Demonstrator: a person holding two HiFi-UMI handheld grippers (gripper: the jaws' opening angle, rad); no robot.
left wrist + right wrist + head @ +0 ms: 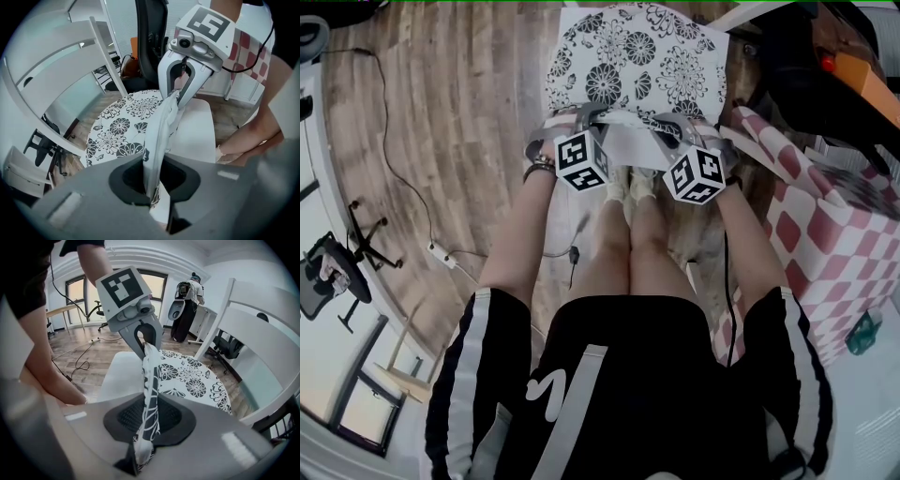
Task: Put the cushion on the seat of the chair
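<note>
1. Left gripper (156, 185): jaws almost together, pinching the near edge of the cushion (122, 131). A fold of fabric runs straight up between the pads.
2. Right gripper (146, 420): same deal, clamped on that same edge, just a bit further along it.
3. So the black-and-white floral cushion is held up by its near hem, and the rest spreads away from both grippers over the white seat (119, 373) of the chair (56, 51), toward the backrest.
4. In the head view, the grippers sit side by side with the cushion right beyond them.
</note>
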